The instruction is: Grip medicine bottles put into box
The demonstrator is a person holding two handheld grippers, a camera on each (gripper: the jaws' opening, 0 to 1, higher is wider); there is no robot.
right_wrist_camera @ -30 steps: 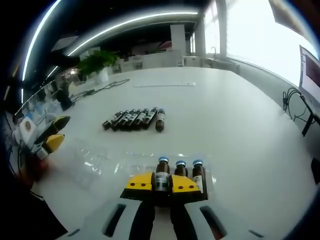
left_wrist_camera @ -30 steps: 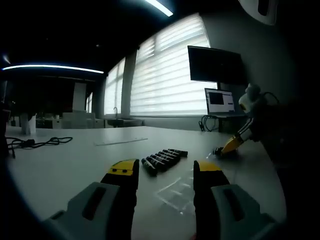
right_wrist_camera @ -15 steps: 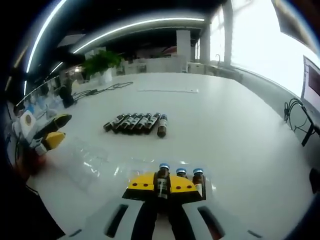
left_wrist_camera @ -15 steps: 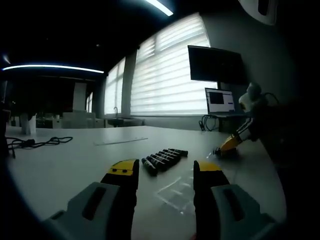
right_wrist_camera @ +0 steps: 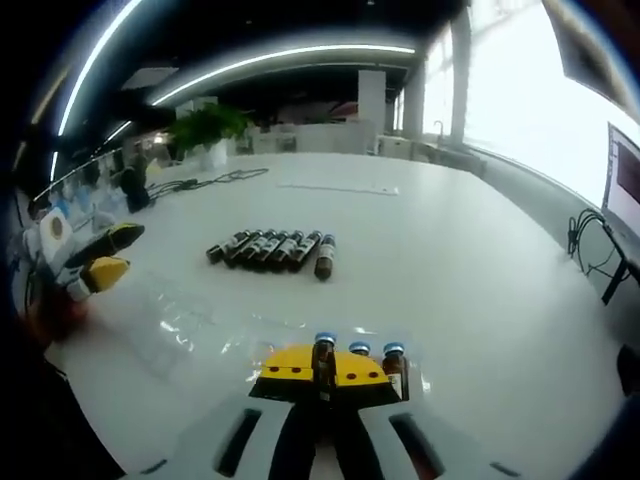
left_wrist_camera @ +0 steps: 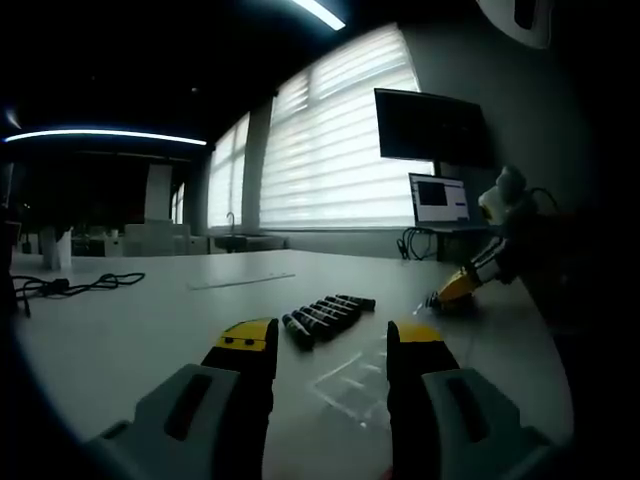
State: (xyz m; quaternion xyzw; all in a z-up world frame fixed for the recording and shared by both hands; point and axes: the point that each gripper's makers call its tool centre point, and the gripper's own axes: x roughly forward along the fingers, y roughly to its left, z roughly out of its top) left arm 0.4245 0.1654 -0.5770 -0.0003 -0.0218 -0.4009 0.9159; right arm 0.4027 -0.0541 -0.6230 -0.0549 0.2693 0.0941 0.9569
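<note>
My right gripper is shut on a brown medicine bottle with a blue cap, held upright at the clear plastic box. Two more blue-capped bottles stand in the box just right of it. A row of several brown bottles lies further out on the white table, also seen as the dark bottle row. My left gripper hovers low over the table, open, with nothing between its jaws. The right gripper appears far right in the left gripper view.
A clear plastic tray lies on the table between my left jaws. The left gripper shows at the left of the right gripper view, beside a clear lid. A monitor, a lit screen and a black cable sit at the table's edges.
The right gripper view has tilted slightly and the held bottle now shows less above the jaws. The left gripper has stayed put.
</note>
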